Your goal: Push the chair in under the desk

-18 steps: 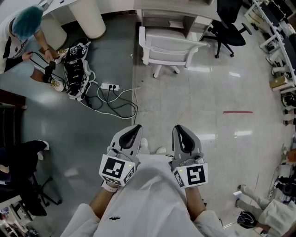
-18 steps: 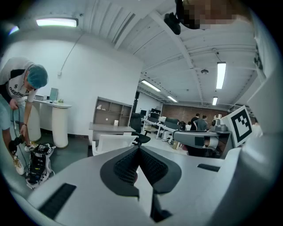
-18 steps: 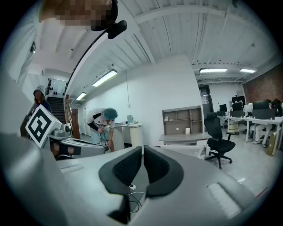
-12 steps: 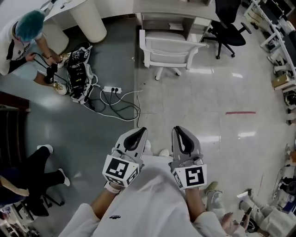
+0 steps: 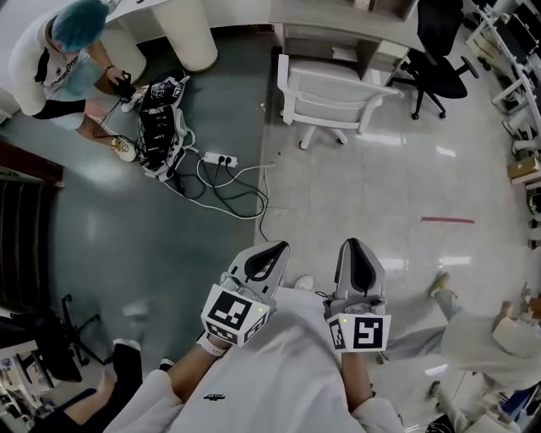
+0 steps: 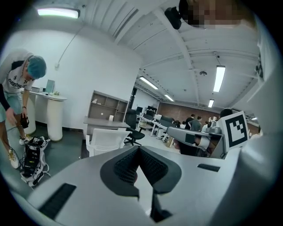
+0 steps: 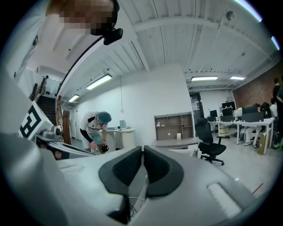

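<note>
In the head view we see one white chair (image 5: 334,91) with a ribbed back, two armrests and a white star base. It stands at the top of the frame, just before the desk (image 5: 338,24), its back toward us and well apart from our two grippers. One black swivel chair (image 5: 439,51) stands to its right. The left gripper (image 5: 275,248) and the right gripper (image 5: 353,245) hang side by side above the floor.

In the left gripper view the left gripper (image 6: 138,152) has its jaws pressed together on nothing, and the white chair (image 6: 106,139) shows beyond them.

In the right gripper view the right gripper (image 7: 142,152) is likewise closed and empty. One black swivel chair (image 7: 210,141) stands to the right.
</note>
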`<state>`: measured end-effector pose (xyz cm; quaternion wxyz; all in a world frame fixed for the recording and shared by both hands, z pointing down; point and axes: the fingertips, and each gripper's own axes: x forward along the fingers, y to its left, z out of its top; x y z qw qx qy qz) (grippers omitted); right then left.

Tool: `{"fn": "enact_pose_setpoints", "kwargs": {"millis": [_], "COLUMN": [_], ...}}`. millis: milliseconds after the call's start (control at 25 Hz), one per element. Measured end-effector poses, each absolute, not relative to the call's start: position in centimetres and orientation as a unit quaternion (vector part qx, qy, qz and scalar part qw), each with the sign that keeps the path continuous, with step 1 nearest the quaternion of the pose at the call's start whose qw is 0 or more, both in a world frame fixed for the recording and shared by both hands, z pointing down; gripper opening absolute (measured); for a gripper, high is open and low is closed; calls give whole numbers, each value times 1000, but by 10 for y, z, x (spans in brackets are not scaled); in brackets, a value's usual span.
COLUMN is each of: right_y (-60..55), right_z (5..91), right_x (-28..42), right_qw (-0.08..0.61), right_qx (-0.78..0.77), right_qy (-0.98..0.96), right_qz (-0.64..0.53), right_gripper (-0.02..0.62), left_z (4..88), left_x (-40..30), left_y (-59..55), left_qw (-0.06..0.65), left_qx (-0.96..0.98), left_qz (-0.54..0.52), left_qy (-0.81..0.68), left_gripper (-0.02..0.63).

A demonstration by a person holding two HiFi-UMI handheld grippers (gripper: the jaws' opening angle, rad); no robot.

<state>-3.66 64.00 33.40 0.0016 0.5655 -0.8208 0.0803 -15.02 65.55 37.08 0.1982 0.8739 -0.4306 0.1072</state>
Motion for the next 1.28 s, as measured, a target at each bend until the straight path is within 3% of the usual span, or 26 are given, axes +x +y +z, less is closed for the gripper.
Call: {"fn": "enact_pose_setpoints", "kwargs": {"millis": [600, 1280], "right_y": [621, 462], "right_z": [352, 361], "right_x": [-62, -31], "right_qw": [28, -4], "right_qx": [593, 584], "right_qy": [-798, -804], "right_qz": [109, 110], "right_gripper": [14, 14], "left_z": [377, 376], "left_x": [-217, -176], "left_y": [614, 468], "left_qw": [215, 199], "left_qx": [864, 867], "left_qz": [76, 99], "left_qy": [-450, -447], "left_gripper": [-2, -2]}}
